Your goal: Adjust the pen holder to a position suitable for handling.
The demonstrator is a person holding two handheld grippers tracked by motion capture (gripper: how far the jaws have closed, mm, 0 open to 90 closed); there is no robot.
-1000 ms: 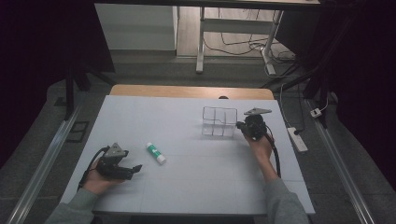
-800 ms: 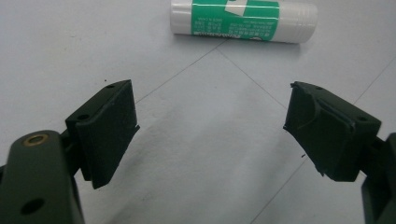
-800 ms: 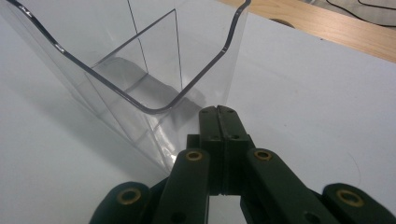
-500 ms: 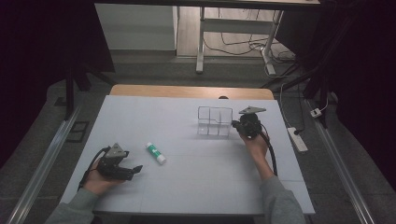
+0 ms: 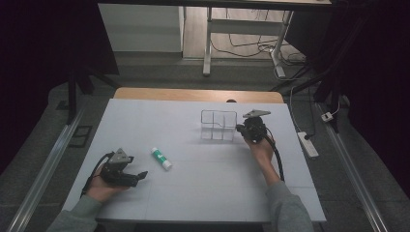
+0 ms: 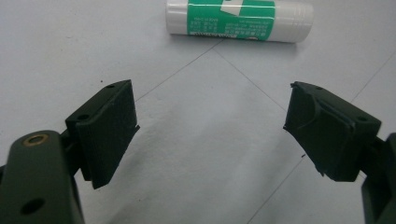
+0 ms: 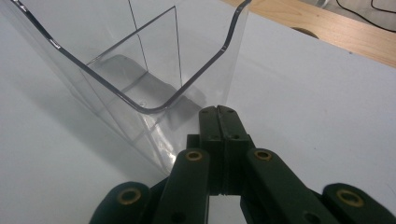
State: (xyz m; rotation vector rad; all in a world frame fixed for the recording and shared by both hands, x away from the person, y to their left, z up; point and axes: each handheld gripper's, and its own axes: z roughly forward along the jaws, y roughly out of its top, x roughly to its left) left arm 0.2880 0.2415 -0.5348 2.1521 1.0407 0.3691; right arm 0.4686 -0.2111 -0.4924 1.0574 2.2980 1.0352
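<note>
A white glue stick with a green label (image 5: pixel 161 158) lies on the white table, left of the middle. My left gripper (image 5: pixel 140 175) rests low at the front left and points at it, jaws wide apart with nothing between them. In the left gripper view the glue stick (image 6: pixel 239 21) lies crosswise just beyond the open left gripper (image 6: pixel 210 126). A clear plastic box with compartments (image 5: pixel 218 125) stands right of the middle. My right gripper (image 5: pixel 239 129) is at its right side. In the right gripper view the jaws of the right gripper (image 7: pixel 218 112) are pressed together, tips against the clear box (image 7: pixel 140 70) at its lower near corner.
The white table top (image 5: pixel 203 193) ends in a wooden strip (image 5: pixel 198 94) at the back. A power strip (image 5: pixel 308 144) lies on the floor to the right. Desk legs and cables stand behind the table. Bare surface lies between the glue stick and the box.
The right gripper and the clear box have shifted a little to the left together. The left gripper and the glue stick have stayed in place.
</note>
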